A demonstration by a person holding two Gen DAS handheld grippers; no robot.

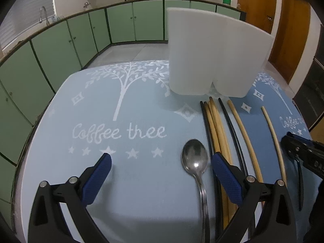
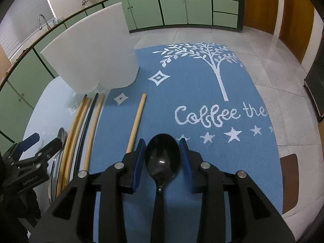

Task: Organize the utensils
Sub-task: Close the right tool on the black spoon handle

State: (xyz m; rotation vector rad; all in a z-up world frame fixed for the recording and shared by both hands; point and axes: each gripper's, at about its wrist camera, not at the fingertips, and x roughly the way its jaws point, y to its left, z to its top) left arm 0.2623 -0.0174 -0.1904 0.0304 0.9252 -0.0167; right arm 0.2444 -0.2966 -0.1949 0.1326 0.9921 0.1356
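A black plastic spoon (image 2: 162, 158) lies bowl-up on the dark blue mat (image 2: 202, 93). My right gripper (image 2: 162, 151) has its blue pads against both sides of the bowl, and the handle runs back under it. My left gripper (image 1: 162, 156) hovers wide open over the pale blue mat (image 1: 121, 182). A metal spoon (image 1: 195, 158) lies just inside its right finger (image 1: 224, 172). Several wooden and black chopsticks (image 1: 216, 129) lie side by side right of that spoon. One wooden chopstick (image 2: 137, 119) lies apart. The white two-lobed holder (image 1: 212, 60) stands behind them.
The mats cover a small round table whose edge (image 1: 22, 162) falls to a tiled floor. Green kitchen cabinets (image 1: 121, 22) and a sink tap (image 1: 43, 14) line the far wall. Wooden doors (image 1: 287, 30) stand at the right. The two grippers work close together.
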